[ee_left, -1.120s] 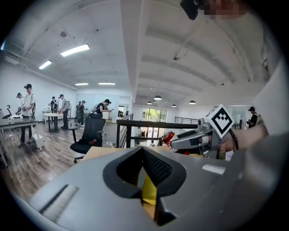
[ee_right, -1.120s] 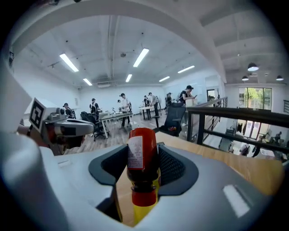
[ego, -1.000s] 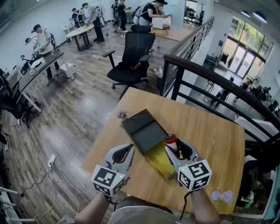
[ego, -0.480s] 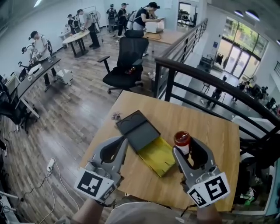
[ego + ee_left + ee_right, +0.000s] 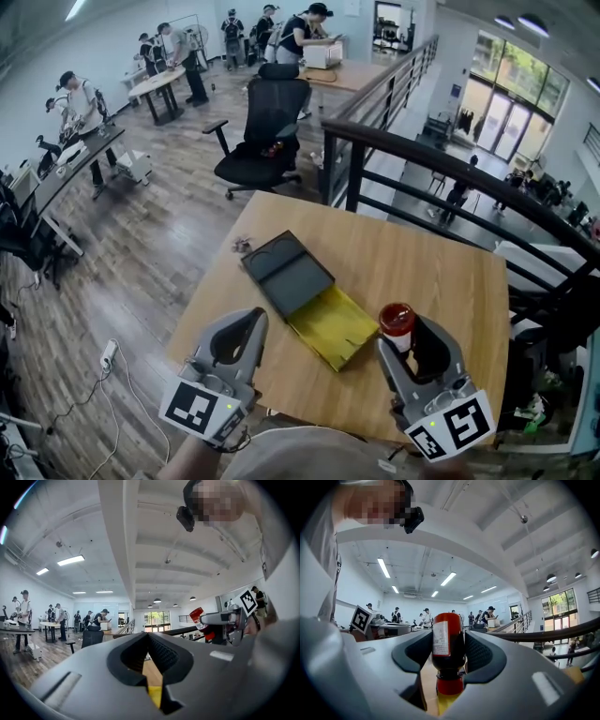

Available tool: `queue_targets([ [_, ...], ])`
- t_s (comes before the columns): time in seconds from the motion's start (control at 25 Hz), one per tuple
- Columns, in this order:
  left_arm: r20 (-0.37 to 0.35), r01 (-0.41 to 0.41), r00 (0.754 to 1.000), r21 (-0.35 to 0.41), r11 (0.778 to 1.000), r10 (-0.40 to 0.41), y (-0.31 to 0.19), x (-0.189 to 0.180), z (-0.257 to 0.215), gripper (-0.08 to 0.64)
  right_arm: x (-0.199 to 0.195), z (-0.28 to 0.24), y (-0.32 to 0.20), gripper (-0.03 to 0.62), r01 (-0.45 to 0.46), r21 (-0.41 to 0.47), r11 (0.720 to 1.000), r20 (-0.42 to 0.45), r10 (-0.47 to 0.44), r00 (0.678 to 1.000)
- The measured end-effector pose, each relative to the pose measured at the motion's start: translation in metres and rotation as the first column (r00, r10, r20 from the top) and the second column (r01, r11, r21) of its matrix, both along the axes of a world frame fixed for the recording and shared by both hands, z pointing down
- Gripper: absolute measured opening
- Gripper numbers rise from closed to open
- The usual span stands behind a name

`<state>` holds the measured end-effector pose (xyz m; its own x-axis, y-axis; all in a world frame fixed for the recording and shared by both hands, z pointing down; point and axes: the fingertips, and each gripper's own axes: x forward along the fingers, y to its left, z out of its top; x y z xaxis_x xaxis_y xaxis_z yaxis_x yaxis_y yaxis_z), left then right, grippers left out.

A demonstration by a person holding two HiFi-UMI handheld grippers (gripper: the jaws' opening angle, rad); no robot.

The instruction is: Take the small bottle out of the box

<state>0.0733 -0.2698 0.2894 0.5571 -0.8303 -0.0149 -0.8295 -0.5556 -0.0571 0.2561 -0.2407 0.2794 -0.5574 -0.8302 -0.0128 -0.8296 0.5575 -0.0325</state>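
Observation:
The box lies open in the middle of the wooden table, its dark lid (image 5: 286, 275) folded back from its yellow tray (image 5: 333, 326). The small bottle (image 5: 397, 319), dark with a red cap and a white label (image 5: 440, 638), is held above the table to the right of the box. My right gripper (image 5: 411, 330) is shut on it, and its jaws press the bottle's sides in the right gripper view (image 5: 449, 639). My left gripper (image 5: 244, 321) hangs left of the box near the table's front edge, shut with nothing in it (image 5: 149, 637).
A black railing (image 5: 450, 169) runs behind the table (image 5: 441, 272), with a drop beyond it. A small object (image 5: 241, 246) lies by the box's far left corner. A black office chair (image 5: 262, 131) and people at desks stand farther off.
My right gripper has lifted the bottle out of the box and carried it right and toward me. The left gripper has drawn back from the box.

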Motion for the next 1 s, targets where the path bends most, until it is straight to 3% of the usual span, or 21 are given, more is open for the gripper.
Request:
queue_targets([
  [0.24,0.006,-0.016,1.000,-0.030,0.999,0.016,0.008,0.015,0.018,0.000,0.009,0.030,0.009,0.219,0.002,-0.054,0.999,-0.008,-0.003,1.000],
  [1.0,0.024,-0.048,0.999,-0.012,0.999,0.048,0.019,0.038,0.010,0.000,0.019,0.025,0.025,0.219,0.017,-0.039,0.999,-0.011,-0.017,1.000],
])
